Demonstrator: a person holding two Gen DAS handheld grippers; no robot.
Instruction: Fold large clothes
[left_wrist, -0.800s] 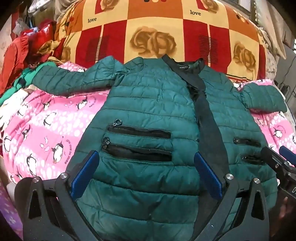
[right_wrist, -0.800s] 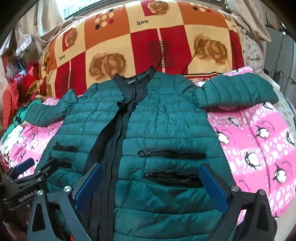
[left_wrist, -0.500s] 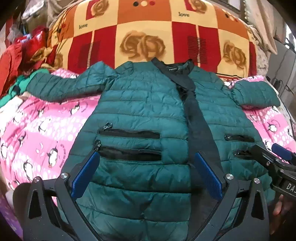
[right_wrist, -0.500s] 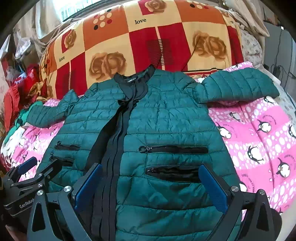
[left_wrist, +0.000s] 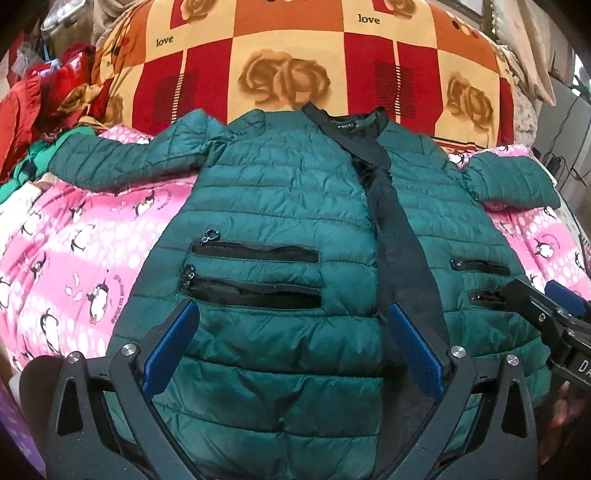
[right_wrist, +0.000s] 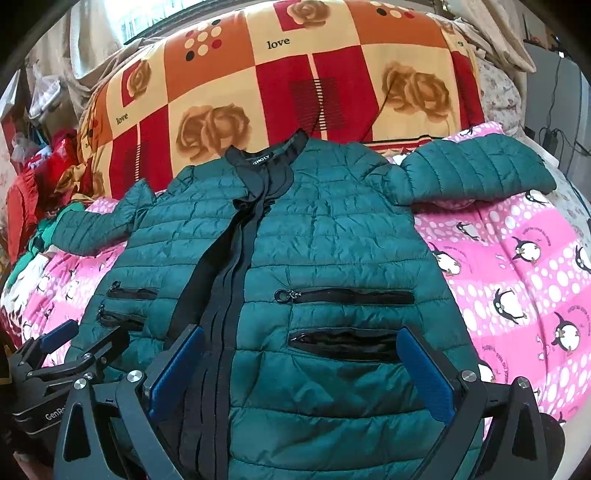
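Observation:
A dark green quilted jacket (left_wrist: 280, 206) lies flat, front up, on a pink penguin blanket (left_wrist: 74, 258), sleeves spread to both sides, black zipper band down its middle. It also shows in the right wrist view (right_wrist: 332, 251). My left gripper (left_wrist: 291, 332) is open and empty, just above the jacket's lower left half below the two pocket zippers (left_wrist: 255, 273). My right gripper (right_wrist: 299, 354) is open and empty above the lower right half; it also shows in the left wrist view (left_wrist: 546, 314). The left gripper shows at the left edge of the right wrist view (right_wrist: 74, 343).
A big red, orange and cream rose-patterned quilt (right_wrist: 295, 92) is piled behind the jacket. Red and green clothes (left_wrist: 33, 122) are heaped at the far left. Cables and a grey surface (right_wrist: 554, 110) are at the far right.
Both grippers have shifted slightly over the jacket's lower part; the view tilted a little. Both stay open, and the jacket has not moved.

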